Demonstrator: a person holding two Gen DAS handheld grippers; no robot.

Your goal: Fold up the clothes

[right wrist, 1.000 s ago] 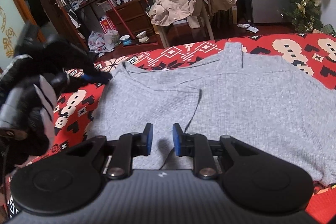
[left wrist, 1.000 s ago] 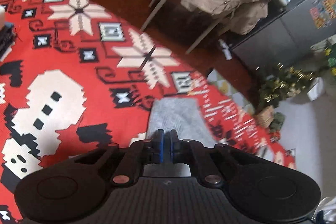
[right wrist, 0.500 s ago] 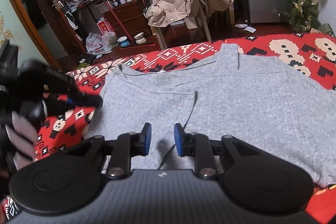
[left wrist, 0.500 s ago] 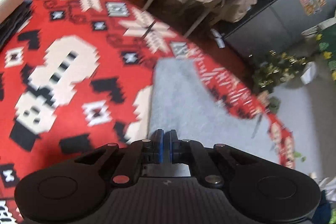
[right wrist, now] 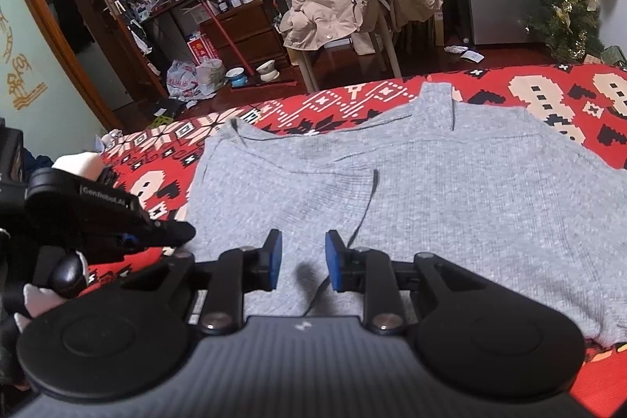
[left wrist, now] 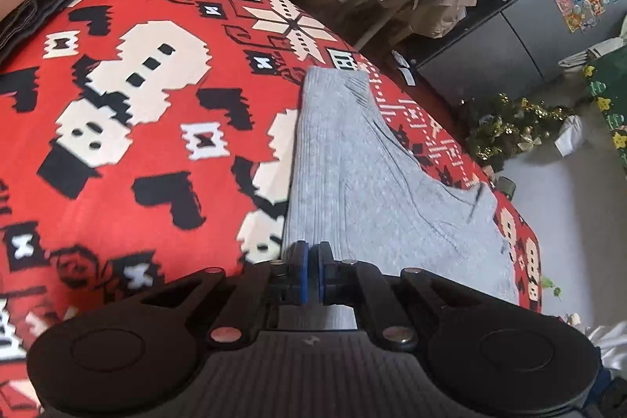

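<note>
Since 1 second ago, the left gripper [left wrist: 312, 271] has dragged the grey sweater's [right wrist: 411, 206] edge across the red patterned blanket [left wrist: 129, 143], so more grey shows. Its jaws are pinched together on that edge. The right gripper [right wrist: 301, 261] has not moved; its jaws sit a little apart, just above the sweater, holding nothing. The sweater's near part is hidden.

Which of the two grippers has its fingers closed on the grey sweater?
The left gripper: its blue pads are pressed together on the edge of the grey sweater. The right gripper has a clear gap between its pads and holds nothing.
</note>
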